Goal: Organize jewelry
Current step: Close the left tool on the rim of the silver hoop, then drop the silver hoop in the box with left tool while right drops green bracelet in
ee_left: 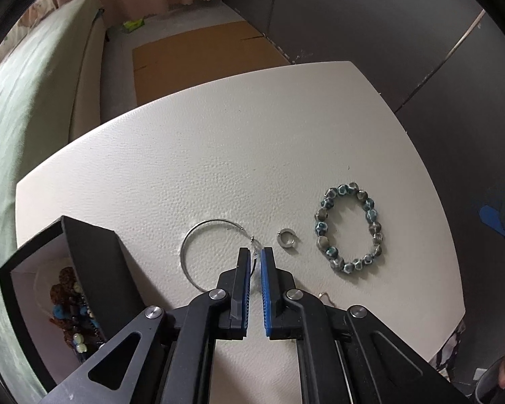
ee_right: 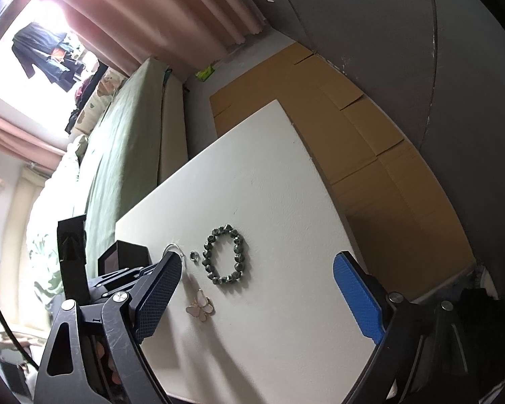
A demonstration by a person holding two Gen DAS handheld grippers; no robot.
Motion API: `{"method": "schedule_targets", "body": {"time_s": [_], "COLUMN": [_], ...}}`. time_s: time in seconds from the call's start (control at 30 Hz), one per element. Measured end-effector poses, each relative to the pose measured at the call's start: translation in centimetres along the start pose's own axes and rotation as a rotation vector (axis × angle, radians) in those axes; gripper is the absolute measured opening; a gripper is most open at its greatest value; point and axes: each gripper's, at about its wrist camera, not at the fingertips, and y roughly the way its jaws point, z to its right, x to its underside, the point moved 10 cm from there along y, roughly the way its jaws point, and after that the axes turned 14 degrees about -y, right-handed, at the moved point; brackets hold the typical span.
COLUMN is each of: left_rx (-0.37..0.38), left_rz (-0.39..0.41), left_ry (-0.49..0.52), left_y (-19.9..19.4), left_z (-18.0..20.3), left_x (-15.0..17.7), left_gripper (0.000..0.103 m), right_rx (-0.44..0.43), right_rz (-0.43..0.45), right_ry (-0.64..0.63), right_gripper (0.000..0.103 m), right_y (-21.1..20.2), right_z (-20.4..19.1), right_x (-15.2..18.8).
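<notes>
Left gripper [ee_left: 256, 252]: jaws drawn almost together, pinching the clasp end of the thin silver hoop [ee_left: 198, 235]; the rest of the hoop lies flat on the white table [ee_left: 219, 155].
Right gripper [ee_right: 256, 289]: jaws spread wide, nothing between the blue pads, hovering above the table surface.
Beaded bracelet [ee_left: 348, 227]: landmark; flat on the table, untouched.
Small ring [ee_left: 285, 237]: just beside the bracelet, between it and the hoop.
Butterfly pendant [ee_right: 200, 305]: near the bracelet, on its near side, close to the right gripper's left finger, apart from it.
Black jewelry box [ee_left: 84, 269]: open, well apart from the bracelet, beyond the hoop; beaded pieces inside.
</notes>
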Motion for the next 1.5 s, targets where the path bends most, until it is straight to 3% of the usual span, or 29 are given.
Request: {"method": "schedule_targets", "body": {"time_s": [0.33,0.5,0.67,0.8,0.83,0.93,1.2,1.4,1.5], "left_rx": [-0.066,-0.062,-0.072,-0.083,-0.087,-0.105,-0.049,-0.026,-0.025], "left_rz": [0.002,0.005,-0.009,0.017,0.023,0.035,0.076,0.137,0.173], "left_ry": [0.034,0.023,0.024,0.044,0.045,0.04,0.004,-0.001,-0.008], "left_y": [0.6,-0.1,0.4,0.6,0.6,0.6,-1.2,-4.5,-6.6], "left_z": [0.4,0.6,0.2,0.2,0.2,0.1,-0.4,-0.7,-1.2], "left_x": [-0.2,-0.3,-0.2,-0.1,-0.1,0.2,-0.3,-1.0,-1.4], "left_gripper": [0.007,0.007,0.018,0.018,0.018,0.002,0.001,0.001,0.001], "right_rx": [-0.005,-0.007,-0.009,-0.008,-0.007,-0.003,0.001,-0.006,-0.006], "right_rz": [0.006,0.009,0.006,0.009,0.008,0.003,-0.023,-0.069,-0.102], "right_ry": [0.003,0.007,0.004,0.002,0.002,0.0,-0.027,-0.054,-0.067], "right_gripper": [0.093,0.093,0.093,0.093,0.093,0.093,0.093,0.083,0.072], "right_y": [-0.4,-0.5,-0.5,-0.6,-0.6,-0.5,0.8,2.9,4.3], "right_z": [0.1,0.3,0.3,0.2,0.3,0.2,-0.8,-1.9,-2.5], "right_x": [-0.1,-0.2,-0.2,-0.2,-0.2,-0.2,0.0,0.5,0.9]}}
